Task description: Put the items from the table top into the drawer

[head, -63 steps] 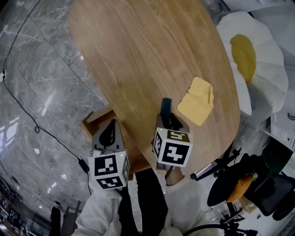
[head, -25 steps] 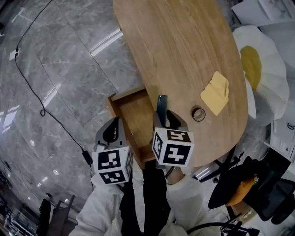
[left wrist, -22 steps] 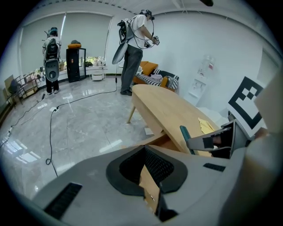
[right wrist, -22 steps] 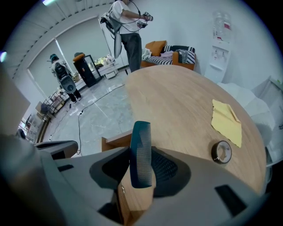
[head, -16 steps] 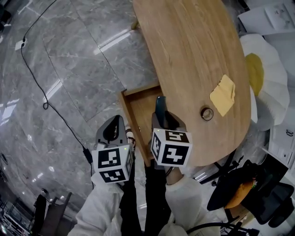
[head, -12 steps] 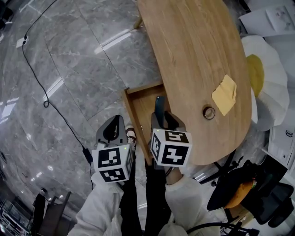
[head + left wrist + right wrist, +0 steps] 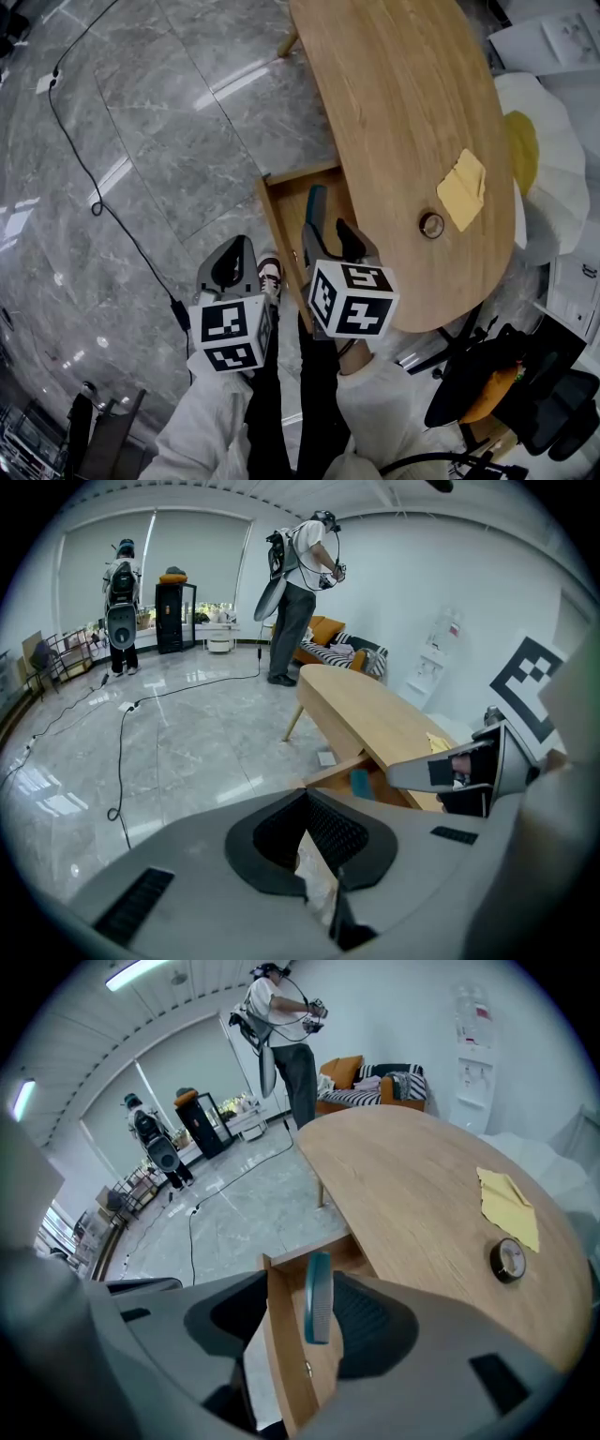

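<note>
Glossy grey marble floor [image 7: 141, 141], white walls [image 7: 422, 574], striped sofa [image 7: 375, 1077].

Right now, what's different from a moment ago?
The right gripper carried the blue-green thing from over the table to above the open drawer. Its jaws have just been opening, so the thing now stands free between them, let go. The yellow cloth and tape roll lie on the table as before; the left gripper stays shut and empty.
</note>
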The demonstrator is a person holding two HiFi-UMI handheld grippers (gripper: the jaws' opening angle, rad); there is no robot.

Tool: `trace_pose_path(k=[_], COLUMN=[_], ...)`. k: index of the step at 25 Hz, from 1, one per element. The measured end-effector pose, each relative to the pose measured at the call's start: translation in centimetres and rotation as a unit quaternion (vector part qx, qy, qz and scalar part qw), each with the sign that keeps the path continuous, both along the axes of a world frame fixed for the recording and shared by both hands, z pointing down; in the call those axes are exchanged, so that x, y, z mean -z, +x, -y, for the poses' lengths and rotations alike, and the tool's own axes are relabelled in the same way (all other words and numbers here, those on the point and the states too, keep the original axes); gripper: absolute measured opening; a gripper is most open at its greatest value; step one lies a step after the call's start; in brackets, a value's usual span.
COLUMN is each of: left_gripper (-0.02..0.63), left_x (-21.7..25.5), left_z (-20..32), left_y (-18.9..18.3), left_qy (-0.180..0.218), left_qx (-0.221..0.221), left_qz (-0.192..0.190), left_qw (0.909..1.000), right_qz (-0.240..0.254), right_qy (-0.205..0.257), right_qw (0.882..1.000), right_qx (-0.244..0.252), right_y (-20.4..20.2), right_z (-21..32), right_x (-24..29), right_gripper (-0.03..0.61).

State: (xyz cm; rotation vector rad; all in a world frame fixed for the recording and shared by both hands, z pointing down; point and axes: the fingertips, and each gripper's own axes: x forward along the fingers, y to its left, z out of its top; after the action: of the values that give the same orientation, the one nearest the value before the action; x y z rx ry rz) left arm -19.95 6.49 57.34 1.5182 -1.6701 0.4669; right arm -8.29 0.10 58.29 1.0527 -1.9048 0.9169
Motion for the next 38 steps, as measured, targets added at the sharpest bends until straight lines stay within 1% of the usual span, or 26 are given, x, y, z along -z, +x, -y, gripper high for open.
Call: trace_pose_path(k=[3,8,22,28,33,35,38], left_gripper=[-0.001,-0.001,0.0,0.0,0.0,0.0,-0.001], left_x=[0.0,-0.1,0.2,1.4,3.1,4.0,5.1], left_z=[-0.2,-0.2,1.4,2.4,3.2,3.5,4.1], left_y=[-0.1,0.1,1.9,3.0,4.4,5.1,5.9], left_qy=[0.0,-0.001,0.002,0.01,0.016,0.02,0.027], left_qx=[0.002,0.002,-0.031,-0.056,-0.084,-0.095,-0.108], left_qz=[0.001,0.0,0.004,0.007,0.009,0.01,0.014], left_qw=[1.0,1.0,0.9995,0.9983,0.9963,0.9952,0.9936], right_qz=[0.0,-0.005,0.001,0.001,0.002,0.002,0.0], right_qy=[0.006,0.002,0.016,0.03,0.042,0.041,0.045], right_qw=[1.0,1.0,0.999,0.997,0.994,0.994,0.992], right_qx=[-0.006,-0.014,-0.041,-0.064,-0.098,-0.105,-0.116], right_y=[0.3,1.1,3.0,4.5,6.0,6.6,7.6], right_z=[0.0,-0.2,0.9,1.2,1.1,0.8,0.8], right_x=[0.2,-0.1,0.7,2.2,4.1,4.9,5.9], right_gripper=[0.256,0.256,0.252,0.198,0.098,0.078,0.069])
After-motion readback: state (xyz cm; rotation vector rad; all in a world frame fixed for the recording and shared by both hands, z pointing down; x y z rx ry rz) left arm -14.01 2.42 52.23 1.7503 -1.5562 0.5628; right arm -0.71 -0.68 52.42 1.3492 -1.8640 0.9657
